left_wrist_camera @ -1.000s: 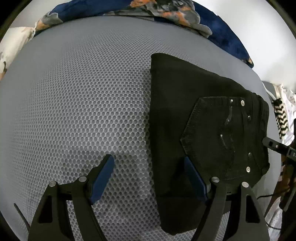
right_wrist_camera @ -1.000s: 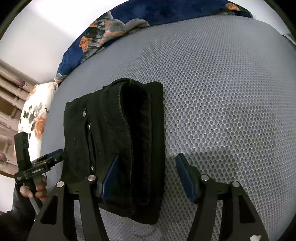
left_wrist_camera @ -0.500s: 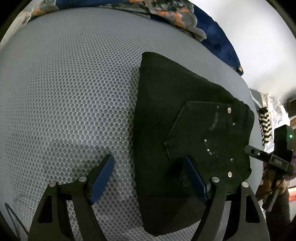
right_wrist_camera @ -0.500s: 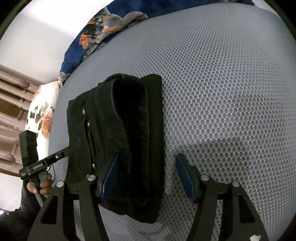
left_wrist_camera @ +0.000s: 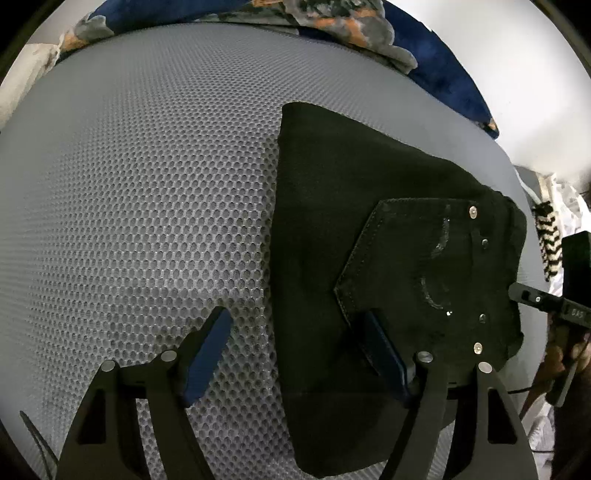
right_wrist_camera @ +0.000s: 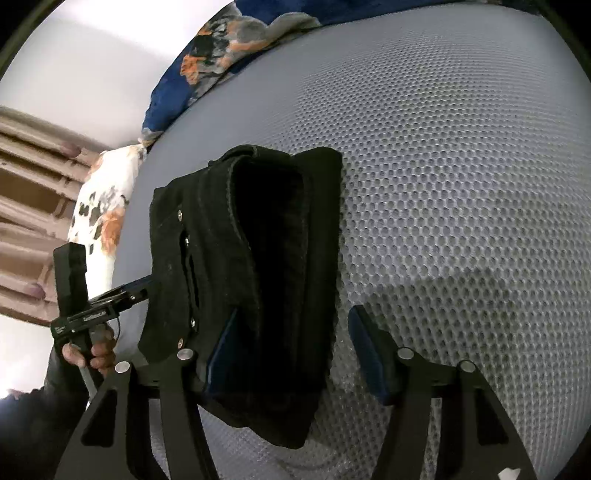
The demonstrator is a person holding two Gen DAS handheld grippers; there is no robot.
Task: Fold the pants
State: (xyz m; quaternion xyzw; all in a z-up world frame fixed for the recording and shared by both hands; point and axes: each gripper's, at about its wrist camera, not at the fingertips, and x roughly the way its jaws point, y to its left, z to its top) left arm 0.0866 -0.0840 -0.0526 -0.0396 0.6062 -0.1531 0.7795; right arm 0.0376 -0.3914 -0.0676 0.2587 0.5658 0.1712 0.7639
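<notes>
Black pants (left_wrist_camera: 369,258) lie folded into a compact stack on the grey mesh mattress (left_wrist_camera: 147,221), back pocket with rivets facing up. In the right wrist view the pants (right_wrist_camera: 258,277) show their folded layers edge-on. My left gripper (left_wrist_camera: 295,339) is open and empty, its right finger over the pants' near edge, its left finger over bare mattress. My right gripper (right_wrist_camera: 295,339) is open and empty, its left finger over the pants, its right finger over the mattress. Each gripper shows in the other's view, at the stack's far side.
A blue floral blanket (left_wrist_camera: 332,22) is bunched along the mattress's far edge, and it shows in the right wrist view (right_wrist_camera: 229,48) too. A white floral pillow (right_wrist_camera: 99,206) lies beyond the pants. Striped cloth (left_wrist_camera: 550,243) sits past the mattress edge.
Both grippers stay open and have shifted only slightly over the folded pants. The pants have not moved.
</notes>
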